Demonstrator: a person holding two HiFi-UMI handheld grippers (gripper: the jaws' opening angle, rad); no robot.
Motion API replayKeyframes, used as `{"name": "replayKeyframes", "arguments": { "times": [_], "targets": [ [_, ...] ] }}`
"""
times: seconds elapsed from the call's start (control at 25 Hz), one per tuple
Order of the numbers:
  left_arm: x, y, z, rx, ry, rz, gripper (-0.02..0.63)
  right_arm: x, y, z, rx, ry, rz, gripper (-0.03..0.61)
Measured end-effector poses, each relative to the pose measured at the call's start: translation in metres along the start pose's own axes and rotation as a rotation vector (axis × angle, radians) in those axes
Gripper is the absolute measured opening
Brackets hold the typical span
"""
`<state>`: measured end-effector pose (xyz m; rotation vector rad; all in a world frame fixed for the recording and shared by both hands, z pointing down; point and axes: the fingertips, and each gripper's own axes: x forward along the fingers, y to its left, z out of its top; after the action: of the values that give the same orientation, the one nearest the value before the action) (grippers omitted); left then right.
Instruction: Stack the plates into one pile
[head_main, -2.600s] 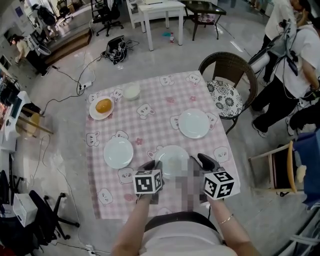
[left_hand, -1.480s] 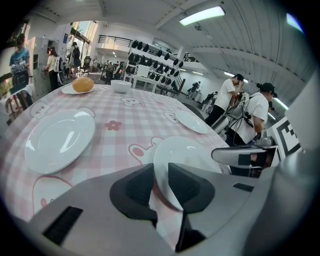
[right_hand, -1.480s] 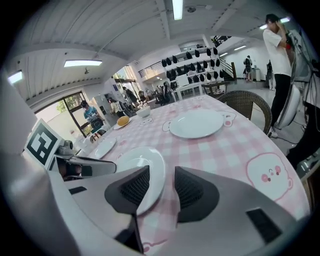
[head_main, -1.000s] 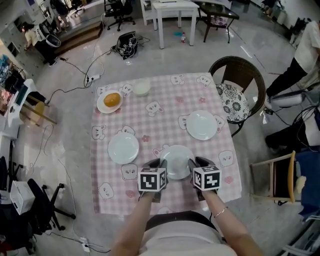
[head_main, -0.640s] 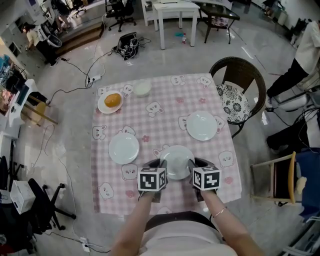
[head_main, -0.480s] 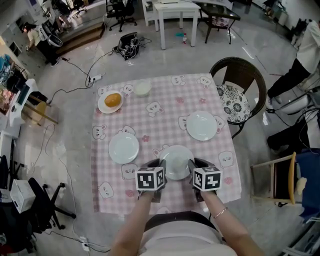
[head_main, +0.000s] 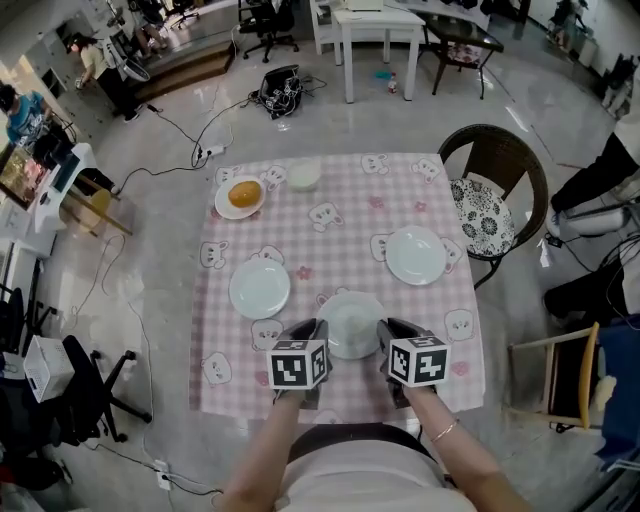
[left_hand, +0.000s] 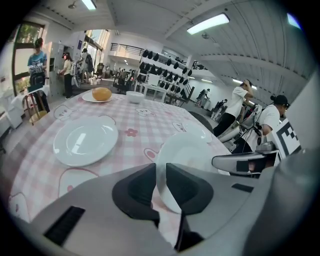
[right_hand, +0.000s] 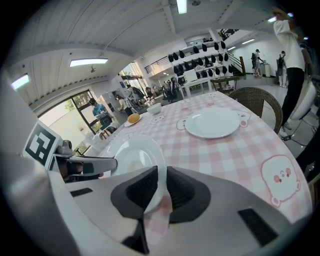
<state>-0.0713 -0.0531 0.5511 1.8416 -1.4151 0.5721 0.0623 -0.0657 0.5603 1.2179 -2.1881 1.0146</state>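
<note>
Three white plates lie on the pink checked tablecloth (head_main: 330, 240). The near middle plate (head_main: 352, 322) is gripped at both sides. My left gripper (head_main: 314, 336) is shut on its left rim, and my right gripper (head_main: 386, 336) on its right rim. Both pairs of jaws have just been closing with the rim between them. In the left gripper view the left gripper (left_hand: 161, 170) pinches the plate (left_hand: 190, 150) edge. In the right gripper view the right gripper (right_hand: 160, 176) pinches the plate (right_hand: 131, 156). The left plate (head_main: 259, 288) and the right plate (head_main: 416, 255) lie flat.
A small plate with a bun (head_main: 243, 196) and a small white bowl (head_main: 303, 175) stand at the table's far left. A wicker chair (head_main: 495, 190) stands at the right side. Office chairs, tables and cables fill the floor beyond.
Both grippers have closed onto the near plate's rim. They have risen slightly with the plate between them. The other plates have not moved on the cloth.
</note>
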Motion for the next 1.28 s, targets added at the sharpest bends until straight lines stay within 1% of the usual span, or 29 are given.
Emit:
{"name": "replayKeyframes", "arguments": {
  "times": [0.16, 0.36, 0.56, 0.72, 0.88, 1.04, 1.16, 1.28],
  "targets": [
    [-0.016, 0.009, 0.000, -0.023, -0.035, 0.044, 0.083, 0.000, 0.017, 0.007, -0.044, -0.001, 0.051, 0.058],
    [-0.042, 0.031, -0.003, -0.073, -0.086, 0.113, 0.083, 0.005, 0.050, 0.009, -0.107, 0.015, 0.132, 0.057],
    [-0.068, 0.059, 0.005, -0.116, -0.144, 0.181, 0.083, 0.014, 0.089, 0.022, -0.157, 0.011, 0.222, 0.054],
    [-0.083, 0.090, 0.011, -0.145, -0.177, 0.219, 0.083, 0.031, 0.121, 0.030, -0.183, 0.015, 0.272, 0.052],
    [-0.093, 0.127, 0.022, -0.159, -0.190, 0.233, 0.083, 0.054, 0.154, 0.042, -0.200, 0.023, 0.291, 0.052],
    [-0.099, 0.162, 0.030, -0.158, -0.190, 0.229, 0.083, 0.076, 0.182, 0.049, -0.203, 0.019, 0.289, 0.052],
    [-0.096, 0.182, 0.040, -0.151, -0.182, 0.222, 0.083, 0.093, 0.193, 0.056, -0.194, 0.024, 0.273, 0.052],
    [-0.087, 0.195, 0.051, -0.145, -0.170, 0.213, 0.083, 0.109, 0.195, 0.065, -0.179, 0.028, 0.257, 0.052]
  ]
}}
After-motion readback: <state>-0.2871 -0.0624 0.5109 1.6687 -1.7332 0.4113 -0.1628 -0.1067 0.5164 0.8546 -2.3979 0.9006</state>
